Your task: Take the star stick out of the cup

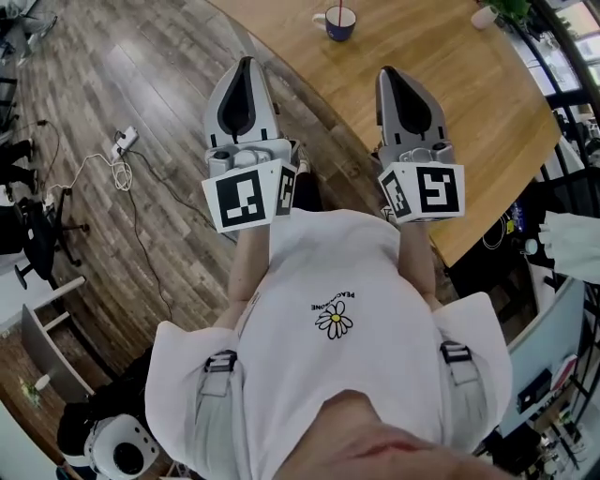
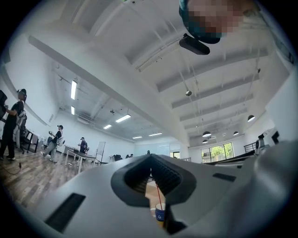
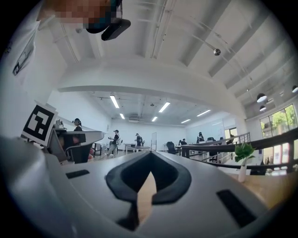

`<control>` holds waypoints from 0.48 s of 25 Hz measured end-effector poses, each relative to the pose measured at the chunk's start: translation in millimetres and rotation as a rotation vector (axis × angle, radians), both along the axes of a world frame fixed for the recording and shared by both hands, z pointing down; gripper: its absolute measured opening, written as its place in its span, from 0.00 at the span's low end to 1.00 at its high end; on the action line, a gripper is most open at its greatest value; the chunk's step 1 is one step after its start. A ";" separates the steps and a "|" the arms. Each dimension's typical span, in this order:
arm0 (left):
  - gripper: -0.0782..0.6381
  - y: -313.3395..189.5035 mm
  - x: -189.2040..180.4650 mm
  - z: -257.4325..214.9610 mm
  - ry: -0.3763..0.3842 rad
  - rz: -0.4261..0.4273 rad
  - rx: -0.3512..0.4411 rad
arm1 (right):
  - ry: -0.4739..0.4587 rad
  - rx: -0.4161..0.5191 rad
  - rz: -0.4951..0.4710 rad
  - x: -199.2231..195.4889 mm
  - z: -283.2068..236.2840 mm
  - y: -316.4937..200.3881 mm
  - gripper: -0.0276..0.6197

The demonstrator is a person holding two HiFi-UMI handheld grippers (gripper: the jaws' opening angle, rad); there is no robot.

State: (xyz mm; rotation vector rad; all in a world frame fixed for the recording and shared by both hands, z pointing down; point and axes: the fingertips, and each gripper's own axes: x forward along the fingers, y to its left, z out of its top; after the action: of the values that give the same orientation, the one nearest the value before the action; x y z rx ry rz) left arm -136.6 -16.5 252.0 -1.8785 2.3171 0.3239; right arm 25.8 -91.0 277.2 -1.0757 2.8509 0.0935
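While both tools are held close to the person's torso, the task stands at its approach step — the stick is not yet gripped.

Head view: the left tool (image 1: 246, 64) and the right tool (image 1: 388, 73) point forward side by side, the left over the wood floor and the right over the edge of the desk (image 1: 450, 112). One blue cup (image 1: 340, 24) stands at the far side of the desk, well apart from both tools. One red star stick (image 1: 338, 12) stands in it; its star end is too small to make out. One white vase (image 1: 485, 15) with a plant stands further right.

Left gripper view: the left tool's jaws are pressed together with nothing between them. The cup and stick show far off, below the tips.

Right gripper view: the right tool is likewise closed and empty.

Next move, as a judgement: carry one tool forward to the cup, part its jaws, close them on the stick above the rim and lift straight up — a sideways pull could tip the cup.
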 end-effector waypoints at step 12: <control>0.13 -119.1 -82.1 -13.8 0.021 0.185 -0.001 | 0.007 0.017 0.156 -83.3 -22.4 -91.9 0.05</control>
State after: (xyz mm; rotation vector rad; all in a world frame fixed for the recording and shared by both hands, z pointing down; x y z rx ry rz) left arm -218.7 -135.6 238.2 -2.1049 2.1599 0.3657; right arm -57.5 -182.9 254.9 -1.2958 2.7627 0.1333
